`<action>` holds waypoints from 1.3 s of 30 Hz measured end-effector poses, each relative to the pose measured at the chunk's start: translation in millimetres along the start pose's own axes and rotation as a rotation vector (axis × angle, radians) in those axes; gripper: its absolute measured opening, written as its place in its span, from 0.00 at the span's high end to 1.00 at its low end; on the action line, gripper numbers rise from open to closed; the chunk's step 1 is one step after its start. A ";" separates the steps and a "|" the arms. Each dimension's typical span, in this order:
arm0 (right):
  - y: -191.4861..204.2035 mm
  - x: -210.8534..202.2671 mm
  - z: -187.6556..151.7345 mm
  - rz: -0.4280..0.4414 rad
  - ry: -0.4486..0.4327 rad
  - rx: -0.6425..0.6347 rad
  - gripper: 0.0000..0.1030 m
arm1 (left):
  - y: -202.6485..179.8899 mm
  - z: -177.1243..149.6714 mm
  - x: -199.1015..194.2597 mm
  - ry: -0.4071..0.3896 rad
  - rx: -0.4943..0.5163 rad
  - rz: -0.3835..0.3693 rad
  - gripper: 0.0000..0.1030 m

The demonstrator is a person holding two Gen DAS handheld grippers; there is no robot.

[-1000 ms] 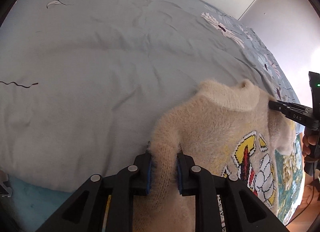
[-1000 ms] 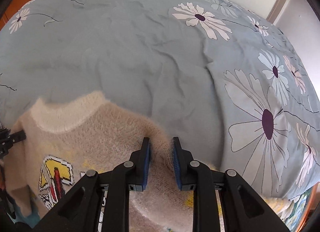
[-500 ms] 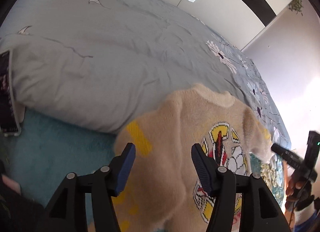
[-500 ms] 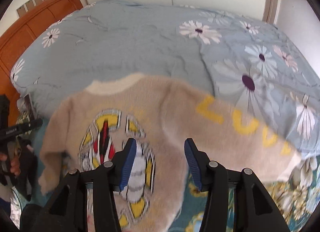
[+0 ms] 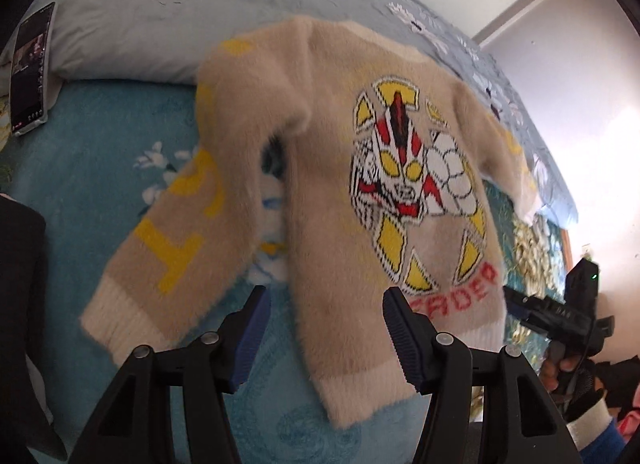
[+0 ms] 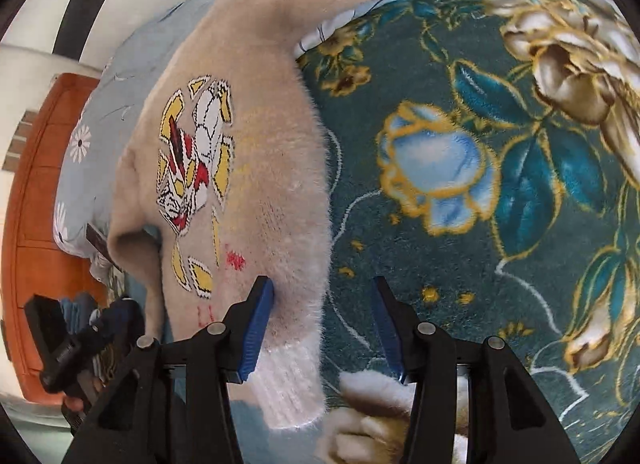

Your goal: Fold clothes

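Item: one fuzzy beige sweater [image 5: 328,168], knitted, long-sleeved, with cream ribbed cuffs and hem. It lay spread face up across the teal floral blanket [image 5: 100,192], its collar toward the grey-blue daisy-print duvet [image 5: 160,4] at 12 o'clock in your left wrist view. The chest carried a masked figure in red, white and black, ringed by yellow segments outlined in black, with red lettering just above the hem. The sleeve at 9 o'clock angled down toward 7 o'clock and bore large yellow letters; its cream cuff sat near 8 o'clock. The other sleeve ran off toward 3 o'clock, also with yellow marks. The pile looked soft and slightly blurred.

Your left gripper [image 5: 324,328] was held with its jaws wide apart, nothing between them, poised just over the hem at 6 o'clock. Your right gripper [image 6: 322,324] also had its jaws spread; the sweater's [image 6: 248,168] hem corner lay between them, nearer the left pad, which it seemed to touch, though no grip was closed on it. In that view the garment ran from 6 o'clock up to 12 o'clock, with the blanket's [image 6: 480,144] blue and gold flowers filling 1 to 5 o'clock.

Also noted: a phone [image 5: 30,68] at 10 o'clock on the duvet's edge in the left view; an orange-brown wooden headboard [image 6: 36,204] at 9 o'clock in the right view.
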State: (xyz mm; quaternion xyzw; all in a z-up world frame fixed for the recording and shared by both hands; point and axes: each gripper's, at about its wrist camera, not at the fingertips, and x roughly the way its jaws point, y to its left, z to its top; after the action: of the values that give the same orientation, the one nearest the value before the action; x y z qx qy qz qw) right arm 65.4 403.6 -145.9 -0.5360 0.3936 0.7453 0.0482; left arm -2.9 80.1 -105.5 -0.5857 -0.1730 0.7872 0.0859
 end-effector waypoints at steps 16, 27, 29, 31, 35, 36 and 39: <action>50.2 -8.5 1.4 -0.006 -0.023 -0.047 0.86 | -1.9 -43.4 33.6 0.143 -0.050 -0.023 0.41; 158.7 51.7 28.9 -0.002 0.064 -0.242 0.87 | 9.0 -38.6 17.8 0.118 -0.074 -0.059 0.41; 166.2 71.5 30.4 -0.018 0.109 -0.246 0.86 | 13.8 -39.2 19.5 0.127 -0.094 -0.060 0.41; 168.5 74.3 28.0 -0.040 0.114 -0.271 0.86 | 17.4 -40.6 20.9 0.134 -0.107 -0.061 0.41; 154.8 55.0 26.1 -0.016 0.068 -0.262 0.84 | 19.1 -43.8 22.2 0.145 -0.115 -0.069 0.40; 149.6 48.9 25.9 -0.009 0.054 -0.253 0.82 | 18.6 -44.3 22.5 0.146 -0.114 -0.069 0.40; 133.5 34.9 25.6 -0.047 0.021 -0.237 0.80 | 16.1 -45.8 23.5 0.152 -0.107 -0.065 0.40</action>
State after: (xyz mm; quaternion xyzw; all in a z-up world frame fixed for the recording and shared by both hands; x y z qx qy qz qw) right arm -34.6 316.1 -100.7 -0.5548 0.2904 0.7797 -0.0022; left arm 34.8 81.0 -144.1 -0.6417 -0.2267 0.7268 0.0928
